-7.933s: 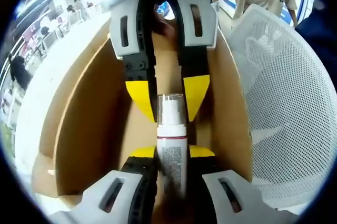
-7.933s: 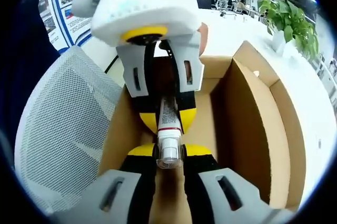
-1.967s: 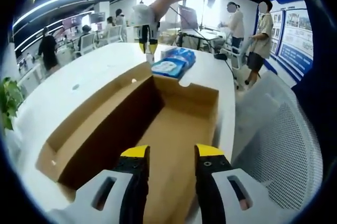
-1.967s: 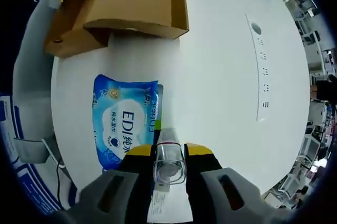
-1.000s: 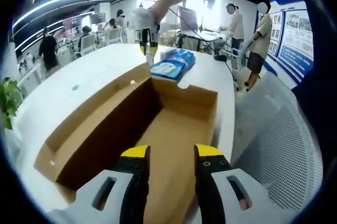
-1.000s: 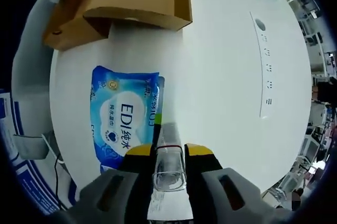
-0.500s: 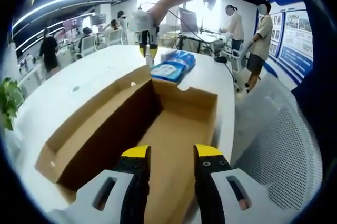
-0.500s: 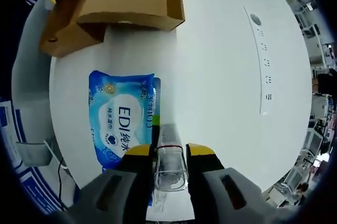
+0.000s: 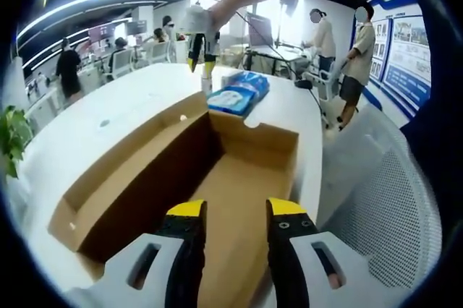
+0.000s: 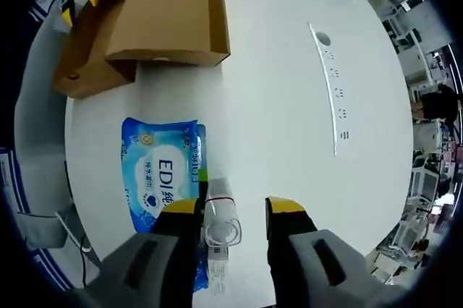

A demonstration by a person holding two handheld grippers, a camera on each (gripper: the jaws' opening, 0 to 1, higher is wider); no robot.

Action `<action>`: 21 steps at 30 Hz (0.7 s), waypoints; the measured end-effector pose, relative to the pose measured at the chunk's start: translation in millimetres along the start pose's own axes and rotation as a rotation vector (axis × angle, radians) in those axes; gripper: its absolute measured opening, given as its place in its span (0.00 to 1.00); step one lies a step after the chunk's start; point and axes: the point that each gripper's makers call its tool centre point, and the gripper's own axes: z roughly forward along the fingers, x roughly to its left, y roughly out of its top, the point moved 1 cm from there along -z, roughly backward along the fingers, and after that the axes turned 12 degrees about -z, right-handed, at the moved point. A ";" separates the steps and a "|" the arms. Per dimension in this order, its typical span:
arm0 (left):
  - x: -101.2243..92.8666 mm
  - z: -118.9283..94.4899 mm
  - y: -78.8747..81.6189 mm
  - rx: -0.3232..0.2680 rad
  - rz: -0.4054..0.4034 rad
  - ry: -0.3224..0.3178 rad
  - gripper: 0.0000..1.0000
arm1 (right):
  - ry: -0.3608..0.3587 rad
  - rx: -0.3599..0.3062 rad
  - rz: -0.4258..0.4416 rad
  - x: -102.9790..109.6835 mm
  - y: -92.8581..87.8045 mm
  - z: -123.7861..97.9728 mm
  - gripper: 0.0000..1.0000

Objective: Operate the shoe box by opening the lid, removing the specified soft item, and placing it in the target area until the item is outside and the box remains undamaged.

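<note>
The brown cardboard shoe box [image 9: 145, 170] lies open in front of me, its inside bare. My left gripper [image 9: 235, 210] is open over the box's near end, holding nothing. In the right gripper view a slim bottle with a clear cap [image 10: 219, 230] stands on the white table [image 10: 289, 91] between the spread jaws of my right gripper [image 10: 233, 208], with a gap on its right side. A blue pack of wet wipes [image 10: 160, 178] lies flat just left of the bottle. The box [image 10: 163, 11] sits beyond the pack. The left gripper view shows the right gripper [image 9: 200, 51] far off, above the wipes pack [image 9: 235, 92].
A white mesh chair [image 9: 391, 214] stands right of the box. A row of sockets [image 10: 333, 95] is set into the table. People stand and sit in the background [image 9: 351, 48]. A green plant [image 9: 9, 142] is at the left.
My right gripper's jaws have spread and let go of the bottle, which stands on the table. That camera has pulled back from the table. The left gripper has stayed put.
</note>
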 end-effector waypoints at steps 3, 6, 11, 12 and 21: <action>0.6 -1.6 3.3 -0.012 -0.003 0.002 0.31 | -0.081 -0.056 0.017 -7.3 10.0 -25.8 0.34; 0.7 -4.2 5.5 -0.019 -0.001 0.007 0.31 | -0.155 -0.119 0.049 -11.4 18.1 -49.8 0.34; 1.7 -14.9 9.3 -0.042 -0.007 0.027 0.31 | -0.254 -0.186 0.101 -5.3 25.9 -82.4 0.31; 2.4 -17.4 9.8 -0.048 -0.011 0.032 0.31 | -0.267 -0.199 0.112 -1.8 28.8 -86.9 0.30; 27.6 -50.3 -1.1 -0.067 -0.080 0.187 0.26 | -0.317 -0.484 0.315 59.0 105.4 -81.7 0.22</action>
